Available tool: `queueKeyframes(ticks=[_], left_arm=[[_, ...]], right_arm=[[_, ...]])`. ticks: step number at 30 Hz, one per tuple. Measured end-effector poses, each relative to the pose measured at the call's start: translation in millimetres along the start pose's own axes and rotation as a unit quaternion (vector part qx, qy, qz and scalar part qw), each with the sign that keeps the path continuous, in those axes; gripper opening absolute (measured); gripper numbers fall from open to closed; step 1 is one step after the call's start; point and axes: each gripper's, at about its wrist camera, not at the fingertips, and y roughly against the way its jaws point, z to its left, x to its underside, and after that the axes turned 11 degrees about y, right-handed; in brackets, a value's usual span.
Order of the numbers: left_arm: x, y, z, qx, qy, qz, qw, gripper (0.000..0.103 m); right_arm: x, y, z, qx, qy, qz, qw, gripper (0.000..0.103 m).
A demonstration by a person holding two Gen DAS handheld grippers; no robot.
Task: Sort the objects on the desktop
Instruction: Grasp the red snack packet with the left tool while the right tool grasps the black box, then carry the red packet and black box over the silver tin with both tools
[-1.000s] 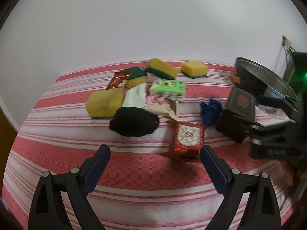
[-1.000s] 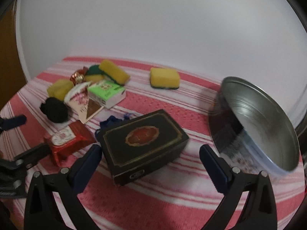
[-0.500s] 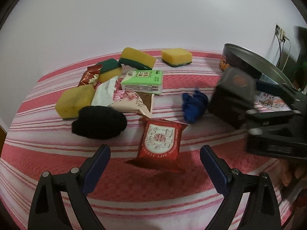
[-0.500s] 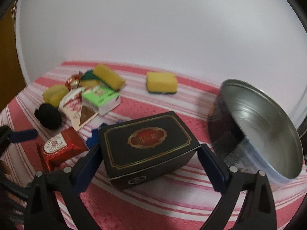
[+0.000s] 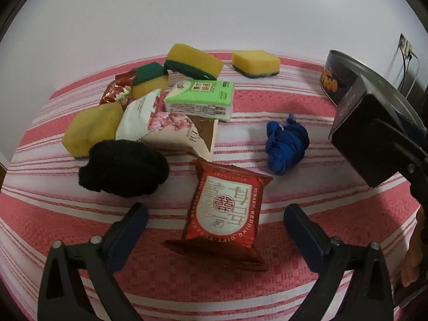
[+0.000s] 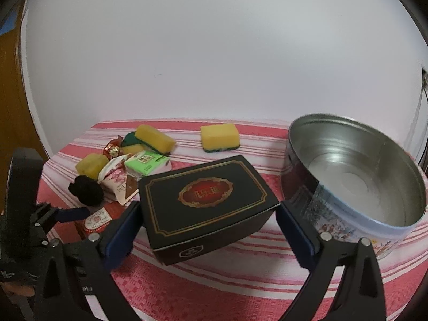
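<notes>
My right gripper (image 6: 207, 228) has its jaws clamped on the black box (image 6: 206, 200), lifted beside the round tin (image 6: 355, 184) for dropping in. My left gripper (image 5: 214, 224) has just been opening its jaws, empty, astride the red packet (image 5: 224, 208) left of the tin.
</notes>
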Motion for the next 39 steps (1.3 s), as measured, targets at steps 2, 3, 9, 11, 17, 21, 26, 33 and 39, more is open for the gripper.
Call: queueKeyframes(ticks=[2, 3, 9, 11, 17, 21, 26, 33, 39], left_arm=[[-0.3, 0.8, 0.3, -0.001, 0.000, 0.000, 1.0000, 0.102], [0.0, 1.5, 0.9, -0.001, 0.001, -0.001, 1.0000, 0.102], [0.1, 2.1, 1.4, -0.002, 0.000, -0.002, 1.0000, 0.102], [0.8, 2.7, 1.2, -0.004, 0.000, -0.004, 1.0000, 0.102], [1.7, 12.8, 4.1, 0.005, -0.001, -0.021, 0.9998, 0.057], [2.8, 20.3, 10.8, 0.060, 0.017, -0.010, 0.9980, 0.047], [-1.3, 38.7, 3.1, 0.096, 0.029, -0.037, 0.9942, 0.047], [-22.3, 67.2, -38.0, 0.106, 0.000, -0.109, 0.9883, 0.047], [-46.7, 69.7, -91.4, 0.124, -0.030, -0.130, 0.9833, 0.047]], right_arm=[[0.2, 0.8, -1.3, -0.002, -0.002, -0.001, 1.000, 0.100], [0.5, 0.6, -1.8, -0.003, -0.004, -0.001, 1.000, 0.100], [1.6, 1.3, -7.9, -0.008, -0.016, -0.005, 1.000, 0.100], [0.7, 2.2, -7.5, -0.007, -0.016, -0.008, 1.000, 0.100], [1.8, 14.2, -16.4, -0.010, -0.049, -0.027, 0.998, 0.100], [8.4, 27.6, -27.3, -0.015, -0.087, -0.043, 0.995, 0.100], [14.5, 51.8, -37.6, 0.029, -0.091, -0.066, 0.993, 0.100], [10.8, 91.8, -76.8, 0.132, -0.106, -0.106, 0.980, 0.100], [11.5, 92.7, -119.0, 0.200, -0.125, -0.099, 0.967, 0.100]])
